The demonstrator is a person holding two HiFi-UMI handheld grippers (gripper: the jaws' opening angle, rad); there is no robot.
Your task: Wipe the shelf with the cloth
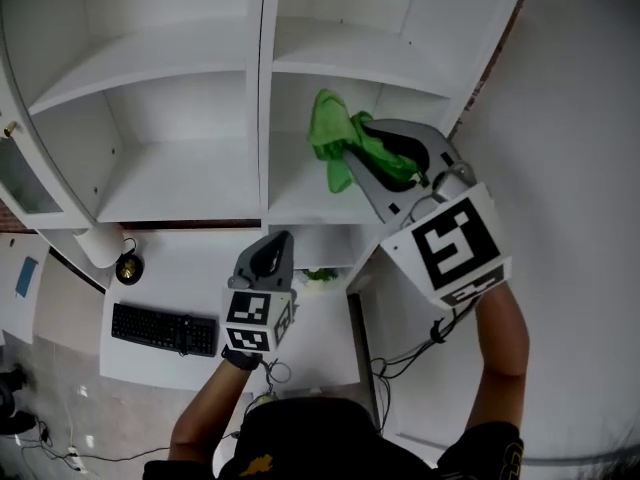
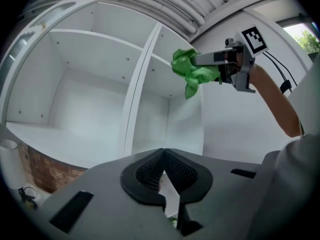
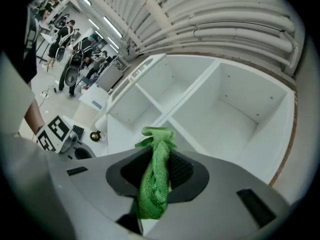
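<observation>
A: Where does the crumpled green mesh cloth (image 1: 333, 140) sit?

B: Clamped in the right gripper (image 1: 388, 165), held up in front of the right-hand compartment of the white wooden shelf unit (image 1: 300, 204). In the right gripper view the jaws pinch a narrow twisted band of it (image 3: 156, 176), with a loose tuft past the tips. I can't tell whether it touches a board yet.

A: And the left gripper (image 1: 270, 252)?

B: Low, well apart from the cloth, with its jaws closed together on nothing (image 2: 162, 170).

A: What could go wrong?

B: The cloth is bunched, so I judge only a small wad would meet the board. Pressing hard may bring the grey plastic jaw tips down onto the white surface. Dragging against friction could also tug the band out of the pinch, and it would drop to the desk by the black keyboard (image 1: 165, 328). A wide sweep risks knocking the upright divider (image 1: 265, 88).
</observation>
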